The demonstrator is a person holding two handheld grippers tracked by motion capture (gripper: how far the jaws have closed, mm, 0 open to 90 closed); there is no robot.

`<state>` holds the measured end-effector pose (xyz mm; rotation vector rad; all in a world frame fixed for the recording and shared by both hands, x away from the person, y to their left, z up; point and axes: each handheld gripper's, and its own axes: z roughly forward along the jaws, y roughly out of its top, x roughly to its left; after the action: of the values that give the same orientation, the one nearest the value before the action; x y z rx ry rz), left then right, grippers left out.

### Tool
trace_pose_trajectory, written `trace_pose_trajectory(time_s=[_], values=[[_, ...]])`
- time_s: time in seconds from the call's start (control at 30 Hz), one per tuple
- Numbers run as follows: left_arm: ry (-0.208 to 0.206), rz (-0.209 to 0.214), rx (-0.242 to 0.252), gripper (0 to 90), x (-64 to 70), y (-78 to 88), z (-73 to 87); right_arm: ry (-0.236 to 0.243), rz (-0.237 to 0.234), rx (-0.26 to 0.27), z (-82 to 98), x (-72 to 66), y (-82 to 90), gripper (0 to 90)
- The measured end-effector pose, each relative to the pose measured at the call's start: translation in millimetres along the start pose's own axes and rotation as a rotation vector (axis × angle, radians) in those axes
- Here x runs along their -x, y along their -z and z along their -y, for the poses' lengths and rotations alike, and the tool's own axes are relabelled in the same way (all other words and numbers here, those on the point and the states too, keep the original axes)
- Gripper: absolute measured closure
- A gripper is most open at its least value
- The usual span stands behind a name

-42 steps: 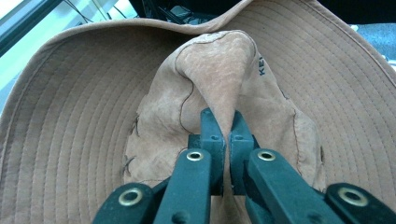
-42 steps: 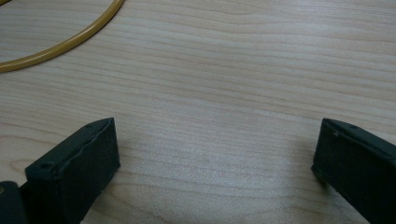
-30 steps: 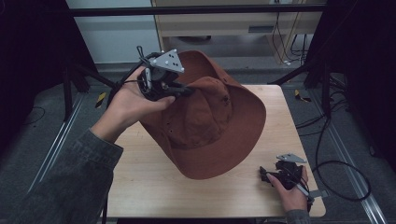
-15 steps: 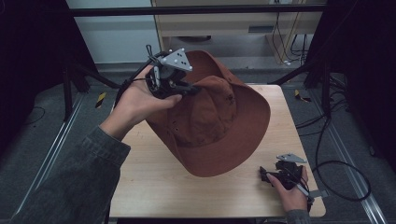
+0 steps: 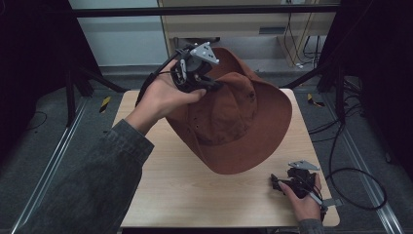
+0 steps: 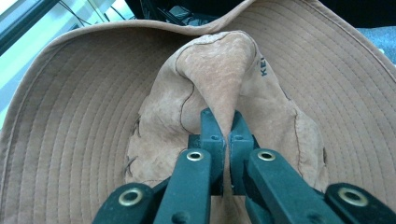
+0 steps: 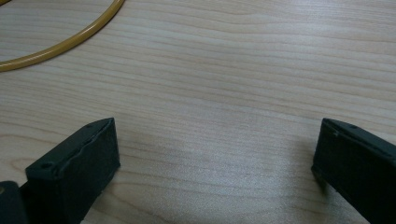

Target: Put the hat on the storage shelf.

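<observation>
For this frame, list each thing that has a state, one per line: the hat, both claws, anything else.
Brown hat: lifted and tilted, crown pinched in a fold, lower brim near the table.
Left claw: shut on the hat's crown.
Right claw: open, nothing between its jaws, low over the table.
Yellow ring: lying flat on the wood.

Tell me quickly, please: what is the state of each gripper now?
Left gripper: shut on the crown of the brown hat, holding it tilted.
Right gripper: open, holding nothing, low at the wooden table.
</observation>
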<state>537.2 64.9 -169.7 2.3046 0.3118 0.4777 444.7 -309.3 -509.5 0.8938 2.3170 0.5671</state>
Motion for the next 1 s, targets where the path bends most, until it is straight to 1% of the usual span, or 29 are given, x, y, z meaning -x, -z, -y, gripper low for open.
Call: trace_pose_trajectory(time_s=[0.2, 0.27, 0.43, 0.5, 0.67, 0.7, 0.8, 1.0], values=[[-0.006, 0.002, -0.007, 88.5, -2.1, -14.3, -9.3, 0.000, 0.001, 0.002, 0.0, 0.1, 0.0, 0.6], [-0.012, 0.003, -0.017, 88.5, -2.7, -19.0, -11.2, 0.000, 0.001, 0.002, 0.0, 0.0, 0.0, 0.5], [-0.003, 0.007, -0.016, 88.5, -5.6, -26.0, -13.7, 0.000, 0.001, 0.001, 0.0, 0.0, 0.0, 0.5], [0.005, 0.007, -0.018, 88.5, -9.3, -30.8, -15.4, 0.000, 0.000, 0.000, 0.0, 0.0, 0.0, 0.5], [0.011, 0.012, -0.018, 88.4, -14.7, -38.9, -17.9, 0.000, 0.000, 0.000, 0.0, 0.0, 0.0, 0.5], [0.015, 0.015, -0.017, 88.4, -15.1, -41.0, -17.9, 0.000, -0.001, 0.000, 0.0, 0.0, 0.0, 0.6], [0.007, 0.022, -0.031, 88.4, -14.7, -47.6, -18.5, 0.000, 0.000, 0.001, 0.0, 0.0, 0.0, 0.5], [0.012, 0.036, -0.043, 88.3, -12.7, -63.0, -20.8, 0.000, 0.000, 0.002, 0.0, 0.1, 0.0, 0.6]])
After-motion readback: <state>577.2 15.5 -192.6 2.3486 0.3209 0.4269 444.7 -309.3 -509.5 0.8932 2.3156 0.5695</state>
